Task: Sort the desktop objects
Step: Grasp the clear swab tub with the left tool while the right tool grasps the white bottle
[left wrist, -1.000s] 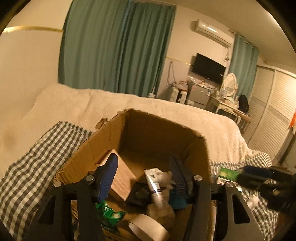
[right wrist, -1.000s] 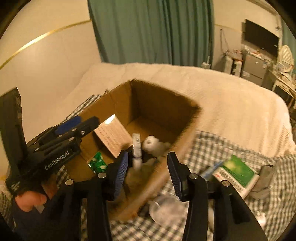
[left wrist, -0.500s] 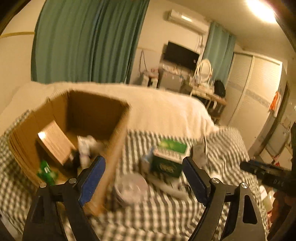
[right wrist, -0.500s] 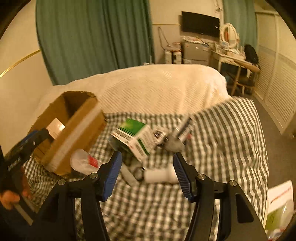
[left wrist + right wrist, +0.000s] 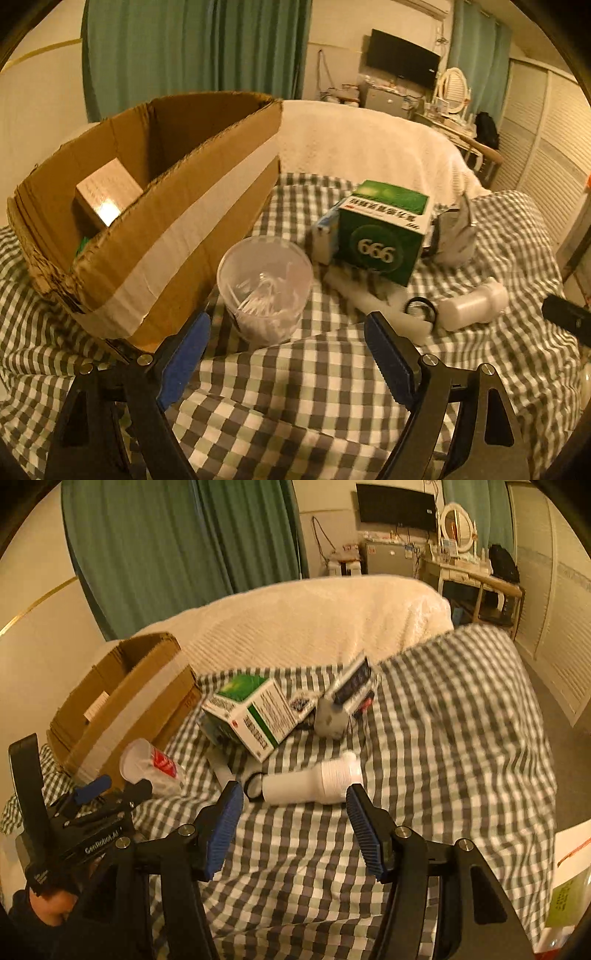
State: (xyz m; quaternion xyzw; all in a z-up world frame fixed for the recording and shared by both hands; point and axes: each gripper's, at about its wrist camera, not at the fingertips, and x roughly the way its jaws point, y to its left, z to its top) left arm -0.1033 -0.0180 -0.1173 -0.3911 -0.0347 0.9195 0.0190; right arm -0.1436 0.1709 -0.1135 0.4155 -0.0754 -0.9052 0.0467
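Observation:
A cardboard box [image 5: 177, 225] [image 5: 122, 705] stands at the left on the checked cloth, with a tan carton [image 5: 105, 194] inside. Beside it lies a clear plastic cup [image 5: 264, 291] [image 5: 147, 766] holding white sticks. A green and white box [image 5: 384, 232] [image 5: 255, 716], a white bottle [image 5: 472, 304] [image 5: 312, 781], a black ring [image 5: 421, 308] and a grey pouch [image 5: 343, 701] lie further right. My left gripper [image 5: 286, 349] is open just short of the cup. My right gripper [image 5: 293, 819] is open just short of the white bottle. Neither holds anything.
The checked cloth [image 5: 443, 757] covers a bed with a cream blanket [image 5: 314, 620] behind. Green curtains, a television and a dresser line the far wall. White paper [image 5: 572, 867] lies at the right edge. A hand [image 5: 48, 904] holds the left gripper's body at lower left.
Both grippers swung right from over the cardboard box to the cloth beside it and dropped lower. Both sets of jaws stand wider than a second ago.

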